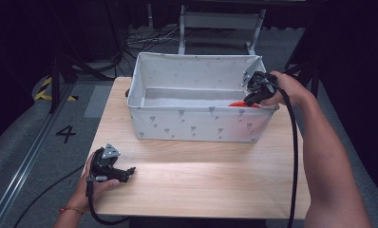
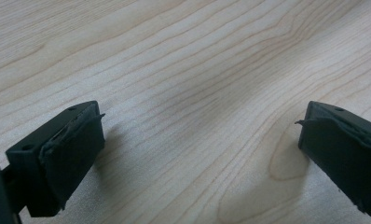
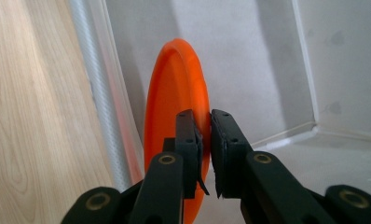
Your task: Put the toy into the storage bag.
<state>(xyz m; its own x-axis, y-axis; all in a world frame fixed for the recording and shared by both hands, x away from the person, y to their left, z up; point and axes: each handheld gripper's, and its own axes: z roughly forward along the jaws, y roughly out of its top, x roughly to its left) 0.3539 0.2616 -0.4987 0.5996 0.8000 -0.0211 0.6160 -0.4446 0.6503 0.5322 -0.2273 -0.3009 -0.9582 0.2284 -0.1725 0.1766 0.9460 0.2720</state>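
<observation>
A white fabric box (image 1: pixel 196 122) with grey prints stands on the far half of the wooden table (image 1: pixel 201 185). My right gripper (image 1: pixel 251 99) reaches into its right end, shut on the rim of an orange plate (image 1: pixel 239 103). In the right gripper view that orange plate (image 3: pixel 174 107) stands on edge beside the box's front wall (image 3: pixel 99 102), with both pads clamped on its rim and my right gripper (image 3: pixel 205 144) pointing down into the box. My left gripper (image 1: pixel 129 172) rests near the table's front left, open. Its jaws (image 2: pixel 200 154) stand wide apart over bare wood.
Inside the box the pale floor (image 3: pixel 314 163) and a far corner seam (image 3: pixel 314 123) show. Beyond the table lie dark cables and a white metal frame (image 1: pixel 220 23). Left of the table, a floor mark reads "4" (image 1: pixel 66 134).
</observation>
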